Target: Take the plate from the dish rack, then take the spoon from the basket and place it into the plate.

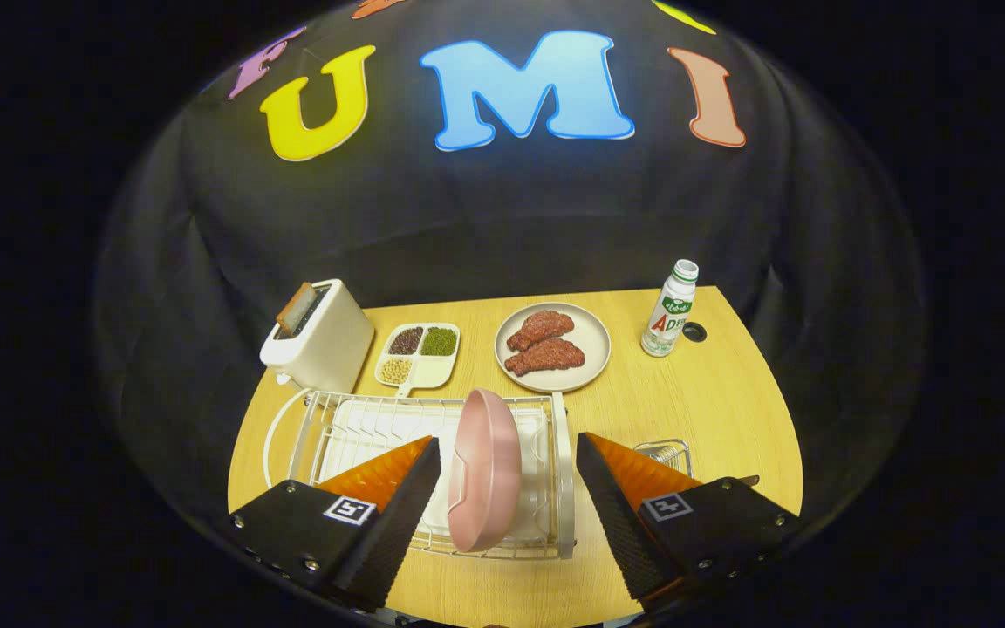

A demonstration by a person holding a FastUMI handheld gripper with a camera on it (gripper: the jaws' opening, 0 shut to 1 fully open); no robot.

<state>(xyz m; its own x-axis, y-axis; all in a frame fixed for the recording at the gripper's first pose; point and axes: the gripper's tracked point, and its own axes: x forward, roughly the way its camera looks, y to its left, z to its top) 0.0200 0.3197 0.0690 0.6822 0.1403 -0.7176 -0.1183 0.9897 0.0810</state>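
The gripper point(509, 445) has its fingers spread wide, with the pink plate point(485, 471) standing on edge between them and touching neither. The plate sits in the white wire dish rack point(363, 427) near the front edge of the wooden table point(712, 401). Just beside the rack, a small wire basket point(666, 452) shows partly behind the right finger; whether the spoon is in it cannot be told.

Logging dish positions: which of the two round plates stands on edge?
The pink plate, upright in the dish rack between the open gripper's fingers. The grey plate beyond lies flat, holding meat.
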